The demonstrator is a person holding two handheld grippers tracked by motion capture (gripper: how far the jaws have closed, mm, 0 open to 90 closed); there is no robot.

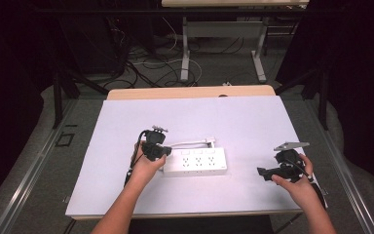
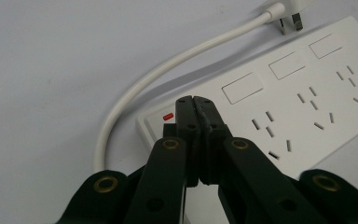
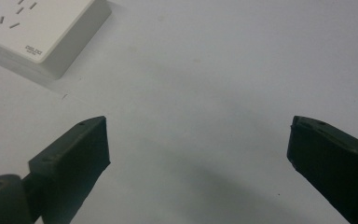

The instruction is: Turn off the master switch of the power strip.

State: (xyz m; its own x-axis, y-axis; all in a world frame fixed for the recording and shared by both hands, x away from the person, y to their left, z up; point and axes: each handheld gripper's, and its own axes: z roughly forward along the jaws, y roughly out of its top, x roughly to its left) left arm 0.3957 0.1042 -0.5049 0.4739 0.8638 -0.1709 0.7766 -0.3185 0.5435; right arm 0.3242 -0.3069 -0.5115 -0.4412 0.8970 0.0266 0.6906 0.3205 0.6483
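Two jaws of the left gripper [image 2: 195, 99] are pressed together with nothing between them, tips poised over the switch end of the white power strip [image 2: 279, 102], beside its small red indicator [image 2: 168, 116], likely to push a switch. Its cable [image 2: 135, 93] loops behind. Farther right, the right gripper [image 3: 198, 140] rests spread wide over bare table [image 3: 205, 60], apart from the strip's corner

Left gripper [image 2: 195, 100] is covering part of the strip [image 2: 279, 107] near its red switch [image 2: 168, 116]; whether its tips are touching the strip is unclear. Plug [image 2: 291, 11] is running off the frame's top. In the right gripper view, only a strip corner is showing; logo print [image 3: 34, 49] is too small to read.
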